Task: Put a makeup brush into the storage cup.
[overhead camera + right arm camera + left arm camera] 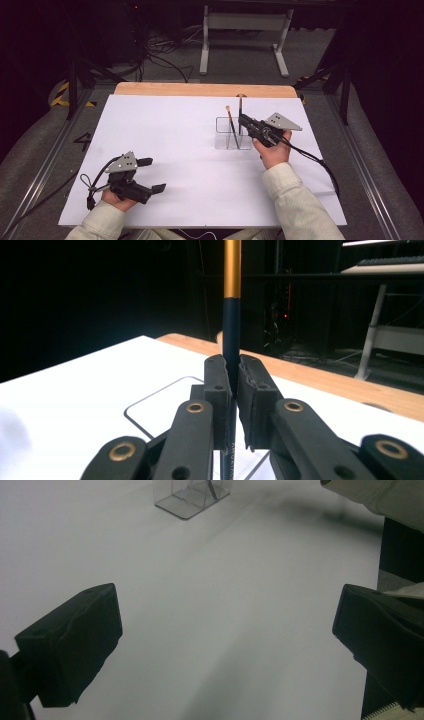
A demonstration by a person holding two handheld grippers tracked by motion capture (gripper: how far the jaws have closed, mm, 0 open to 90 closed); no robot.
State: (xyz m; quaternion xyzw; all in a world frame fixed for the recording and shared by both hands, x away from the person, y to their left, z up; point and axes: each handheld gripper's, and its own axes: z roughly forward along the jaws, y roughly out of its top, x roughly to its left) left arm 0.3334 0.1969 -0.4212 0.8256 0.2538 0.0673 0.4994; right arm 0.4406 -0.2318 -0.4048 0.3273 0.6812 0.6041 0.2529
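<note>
White board covers the bench, with a strip of bare wood along its far edge and dark floor with cables beyond. On the right half of the board stands a clear plastic holder, and a light-tipped brush leans inside it. Just right of the holder, the right tool is pressed together on a dark-handled brush with a gold band, held upright over the holder's right side. Well to the left of the holder and nearer the person, the left tool rests low over the board, jaws spread wide with nothing between them.
</note>
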